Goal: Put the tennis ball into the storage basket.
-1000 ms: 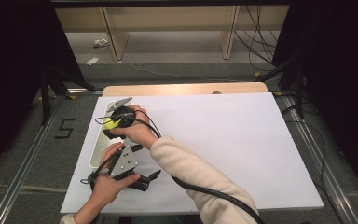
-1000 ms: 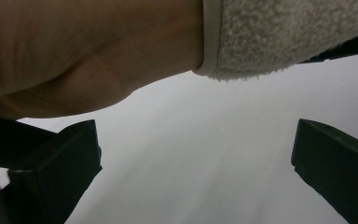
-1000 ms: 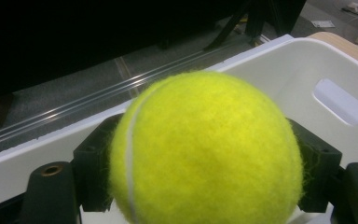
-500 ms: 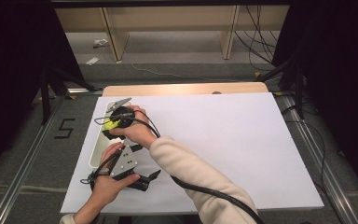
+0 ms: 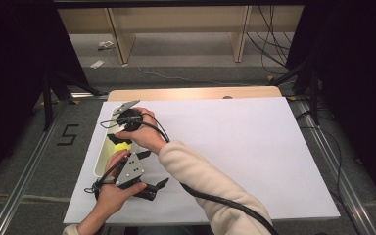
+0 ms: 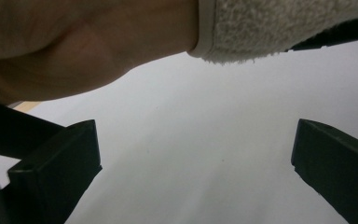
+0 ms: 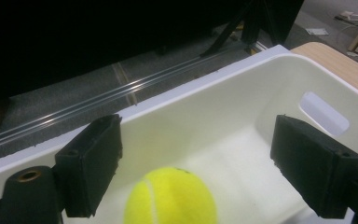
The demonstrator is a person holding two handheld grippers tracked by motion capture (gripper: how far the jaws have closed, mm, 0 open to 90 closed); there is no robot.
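A yellow tennis ball (image 7: 170, 197) lies inside a white bin (image 7: 205, 107) with a handle slot in its end wall. My right gripper (image 7: 198, 168) hangs open just above the ball, one jaw on each side, not touching it. From above, the bin (image 5: 99, 161) sits at the table's left edge with the ball (image 5: 123, 145) in it. The right gripper (image 5: 119, 137) points down into it, held by a hand that reaches across. My left gripper (image 5: 152, 170) rests open near the front edge. In its own view the left gripper (image 6: 193, 168) holds nothing over the white table.
The person's right forearm in a cream sleeve (image 5: 200, 181) crosses diagonally over the left gripper, with a black cable (image 5: 225, 203) along it. The white table top (image 5: 235, 147) stretches to the right. A wooden strip (image 5: 191, 93) borders the far edge, with shelving beyond.
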